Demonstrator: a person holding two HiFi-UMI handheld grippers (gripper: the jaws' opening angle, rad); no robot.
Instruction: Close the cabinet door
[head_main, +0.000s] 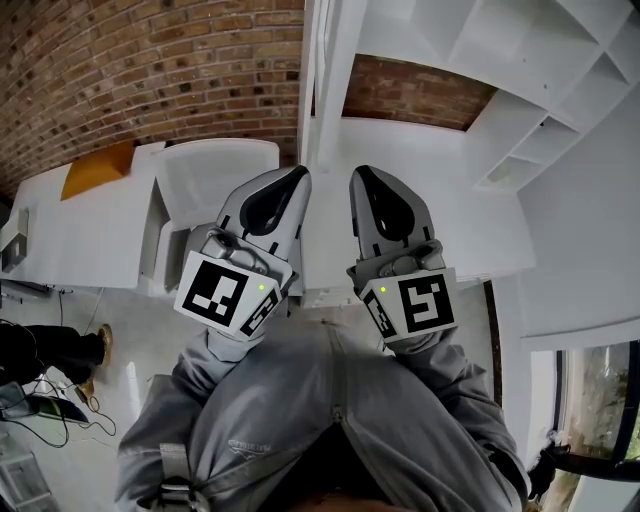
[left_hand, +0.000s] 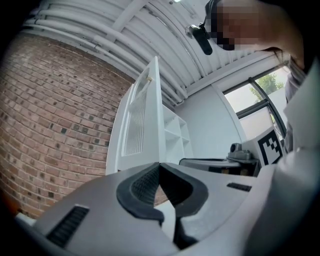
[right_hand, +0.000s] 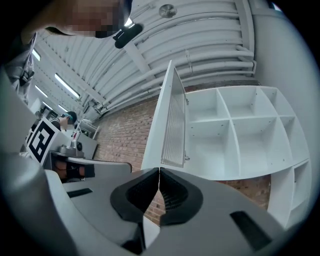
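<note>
The white cabinet door (head_main: 322, 60) stands open, edge-on to me, straight ahead between the two grippers. Its slatted face shows in the left gripper view (left_hand: 142, 115) and the right gripper view (right_hand: 167, 120). To its right the cabinet (right_hand: 235, 130) shows bare white shelf compartments (head_main: 540, 60). My left gripper (head_main: 300, 172) is held up just left of the door's edge, its tips (left_hand: 159, 164) meeting with nothing between them. Just right of the edge my right gripper (head_main: 358, 172) is also shut and empty (right_hand: 159, 170). Neither touches the door.
A brick wall (head_main: 150, 70) runs behind the cabinet. At the left stand a white chair (head_main: 215, 170) and a white table (head_main: 90, 230) with an orange item (head_main: 97, 170). Cables and someone's dark shoes (head_main: 50, 350) lie on the floor at lower left.
</note>
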